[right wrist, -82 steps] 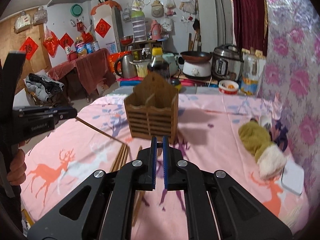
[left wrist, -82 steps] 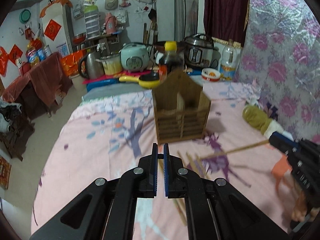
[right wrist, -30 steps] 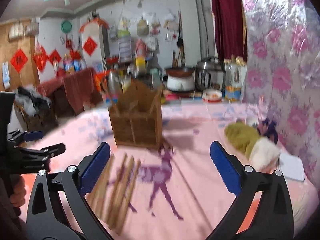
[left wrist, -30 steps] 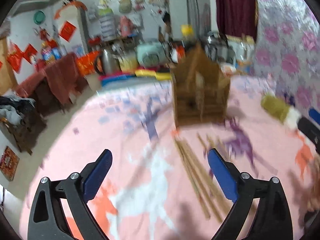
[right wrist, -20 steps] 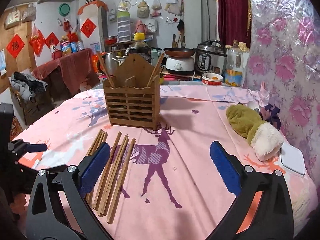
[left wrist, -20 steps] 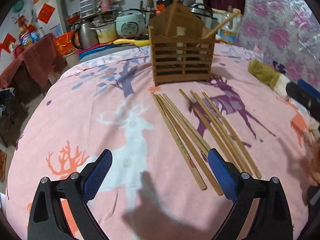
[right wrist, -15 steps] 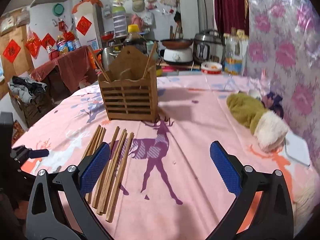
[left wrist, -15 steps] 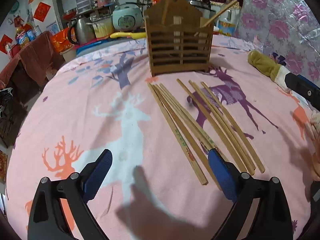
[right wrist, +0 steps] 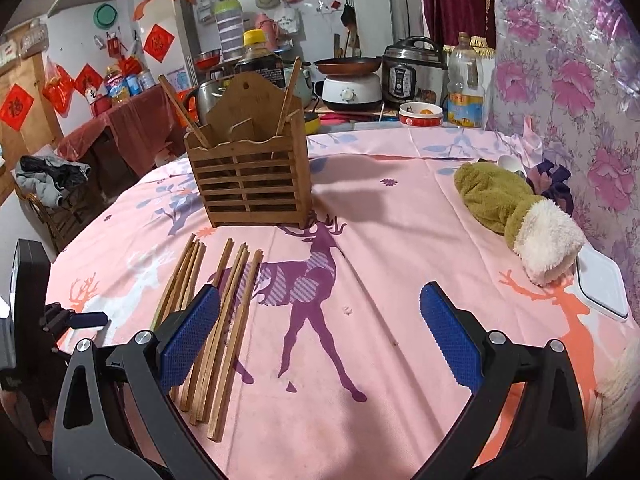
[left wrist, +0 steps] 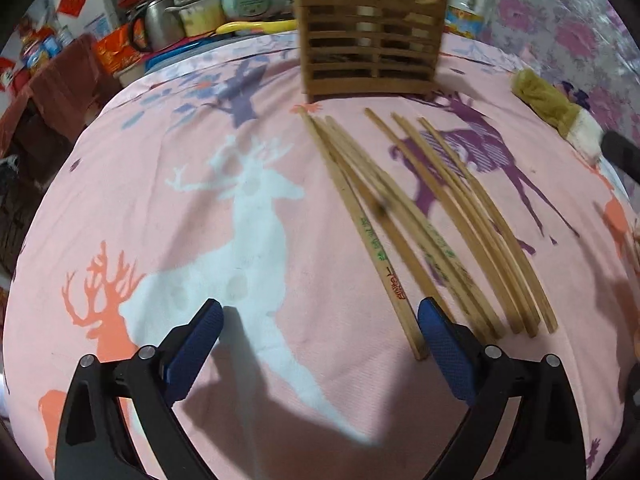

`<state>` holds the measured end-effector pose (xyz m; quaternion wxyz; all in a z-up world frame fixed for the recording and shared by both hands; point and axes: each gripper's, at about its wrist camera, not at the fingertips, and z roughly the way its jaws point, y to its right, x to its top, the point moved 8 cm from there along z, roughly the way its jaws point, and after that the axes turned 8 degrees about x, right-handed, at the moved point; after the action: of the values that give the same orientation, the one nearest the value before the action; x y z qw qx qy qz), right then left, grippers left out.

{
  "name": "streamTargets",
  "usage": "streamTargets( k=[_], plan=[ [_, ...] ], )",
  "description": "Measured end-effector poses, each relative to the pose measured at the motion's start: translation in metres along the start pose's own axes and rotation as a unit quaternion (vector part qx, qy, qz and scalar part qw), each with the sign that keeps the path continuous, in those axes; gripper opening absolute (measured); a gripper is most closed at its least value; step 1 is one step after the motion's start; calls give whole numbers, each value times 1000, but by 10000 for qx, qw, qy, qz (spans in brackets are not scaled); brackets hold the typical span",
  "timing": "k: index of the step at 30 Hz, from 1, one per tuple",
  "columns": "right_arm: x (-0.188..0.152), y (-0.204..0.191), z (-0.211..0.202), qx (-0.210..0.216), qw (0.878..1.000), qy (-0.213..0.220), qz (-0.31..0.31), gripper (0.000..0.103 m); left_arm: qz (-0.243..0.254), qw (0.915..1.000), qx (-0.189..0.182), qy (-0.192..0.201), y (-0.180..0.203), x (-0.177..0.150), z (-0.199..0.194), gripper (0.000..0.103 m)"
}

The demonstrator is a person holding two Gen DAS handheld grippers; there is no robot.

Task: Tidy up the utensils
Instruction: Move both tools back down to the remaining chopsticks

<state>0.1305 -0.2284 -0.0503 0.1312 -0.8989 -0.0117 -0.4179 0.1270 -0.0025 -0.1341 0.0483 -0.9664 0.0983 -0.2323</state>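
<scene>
**Loose chopsticks before the wooden holder, both grippers spread**

Left wrist view: your left gripper (left wrist: 320, 340) hangs over the pink deer-print tablecloth (left wrist: 160, 200), jaws spread wide and empty. Six loose chopsticks (left wrist: 420, 216) lie in two groups of three, fanning toward you from the foot of the slatted wooden holder (left wrist: 370, 48).

Right wrist view: your right gripper (right wrist: 320, 332) is likewise spread, gripping nothing. The holder (right wrist: 252, 172) stands upright with two chopsticks (right wrist: 288, 96) leaning inside. The loose ones lie in front of it; a green plush toy (right wrist: 516, 208) lies well to its right.
</scene>
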Motion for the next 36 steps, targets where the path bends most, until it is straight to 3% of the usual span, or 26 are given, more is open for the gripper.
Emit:
streamTargets(
  k=[4, 7, 13, 15, 17, 21, 28, 31, 34, 36],
  plan=[
    [0, 1, 0, -2, 10000, 1, 34, 97, -534, 9980, 331, -16, -35, 5, 4, 96],
    [-1, 2, 0, 21, 10000, -8, 47, 97, -787, 9968, 131, -31, -43, 6, 2, 96],
    [-9, -3, 8, 103, 9997, -222, 8, 97, -409, 9986, 335, -35, -29, 2, 4, 96],
    [-19, -11, 17, 286, 9981, -546, -81, 97, -359, 9985, 421, -46, -27, 3, 6, 98],
    [-33, -21, 31, 405, 9938, -998, -280, 97, -466, 9984, 282, -121, -29, 2, 9, 98],
    [-54, -35, 49, 354, 9851, -1529, -700, 97, -506, 9983, 265, -128, -31, 1, 10, 98],
    [-74, -41, 47, 457, 9751, -1899, -1046, 97, -526, 9982, 256, -127, -32, 1, 10, 99],
    [-80, -42, 37, 458, 9732, -1866, -1265, 97, -527, 9982, 265, -120, -33, 1, 10, 99],
    [-83, -34, 35, 297, 9724, -1841, -1406, 96, -526, 9982, 266, -116, -33, 1, 10, 99],
    [-64, -9, 32, -641, 9783, -1424, -1362, 96, -526, 9982, 263, -119, -33, 1, 10, 99]
  ],
)
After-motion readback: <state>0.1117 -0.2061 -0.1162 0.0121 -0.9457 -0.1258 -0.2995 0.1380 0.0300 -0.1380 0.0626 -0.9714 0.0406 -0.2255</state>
